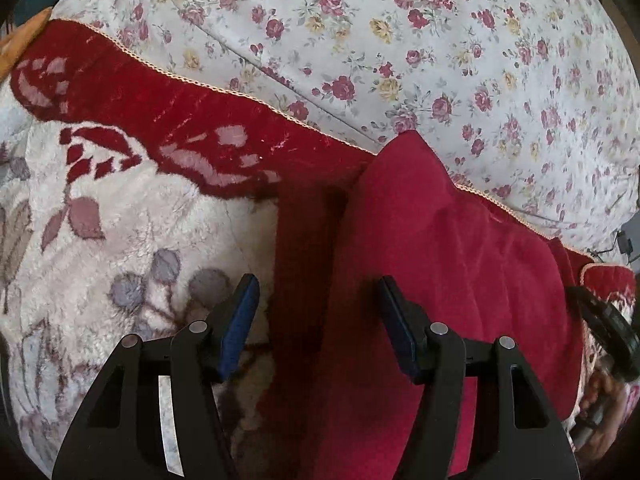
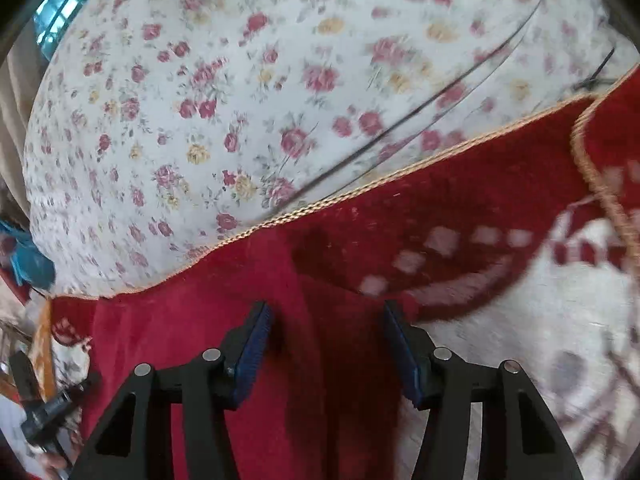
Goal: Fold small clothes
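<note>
Below, in both views, the red garment (image 1: pixel 440 260) (image 2: pixel 200 320) lies flat on a plush red-and-cream blanket (image 1: pixel 120 220) beside a floral sheet (image 1: pixel 400 40), filling each frame's lower centre, while the left gripper (image 1: pixel 318 312) and right gripper (image 2: pixel 328 336) hover with jaws parted, holding nothing.

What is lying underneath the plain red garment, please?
The red garment lies on a plush blanket, cream with a red border, spread over a floral sheet. Whatever sits directly beneath the garment is covered.
</note>
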